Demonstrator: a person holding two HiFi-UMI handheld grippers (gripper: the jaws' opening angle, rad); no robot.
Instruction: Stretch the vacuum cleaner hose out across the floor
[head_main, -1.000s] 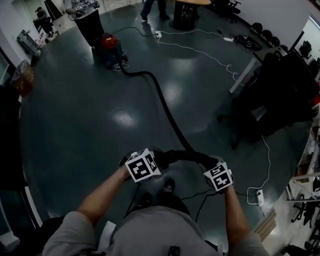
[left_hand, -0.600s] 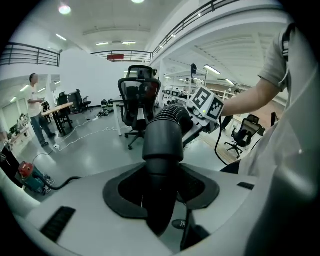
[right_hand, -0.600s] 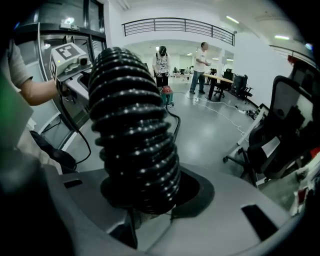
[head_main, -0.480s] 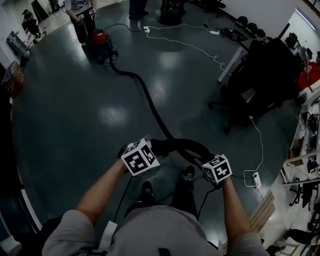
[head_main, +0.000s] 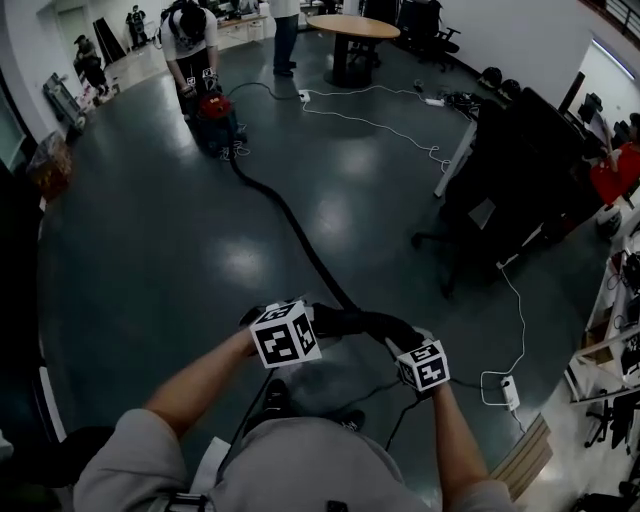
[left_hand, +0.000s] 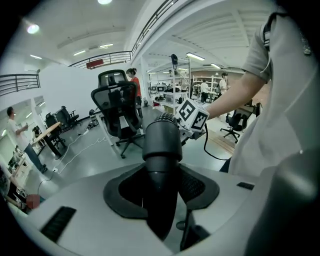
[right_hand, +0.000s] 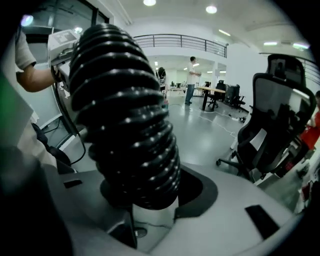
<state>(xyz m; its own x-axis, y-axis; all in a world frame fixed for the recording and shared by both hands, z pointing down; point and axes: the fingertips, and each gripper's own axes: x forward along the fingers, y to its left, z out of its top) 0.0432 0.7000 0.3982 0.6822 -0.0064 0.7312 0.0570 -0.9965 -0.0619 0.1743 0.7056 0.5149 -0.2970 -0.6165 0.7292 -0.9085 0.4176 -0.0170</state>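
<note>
**Item:** black ribbed plastic vacuum cleaner hose (head_main: 298, 240).
**Step:** drawing it taut.
**Method, in my judgement:** I back straight away from the red canister vacuum cleaner (head_main: 215, 108), pulling low and evenly so the canister is not jerked.
**Grip:** left gripper (left_hand: 161, 200) clamped on the hose's smooth grey end cuff (left_hand: 161, 142); right gripper (right_hand: 145, 195) clamped on the ribbed section.
**Condition:** lies nearly straight across the dark glossy floor (head_main: 150, 250), bending only between the grippers.

We see open dark glossy floor (head_main: 150, 250) left of the black ribbed hose (head_main: 297, 233). On the right, a black office chair (head_main: 520, 170) and a white power strip (head_main: 510, 392) crowd the way.
</note>
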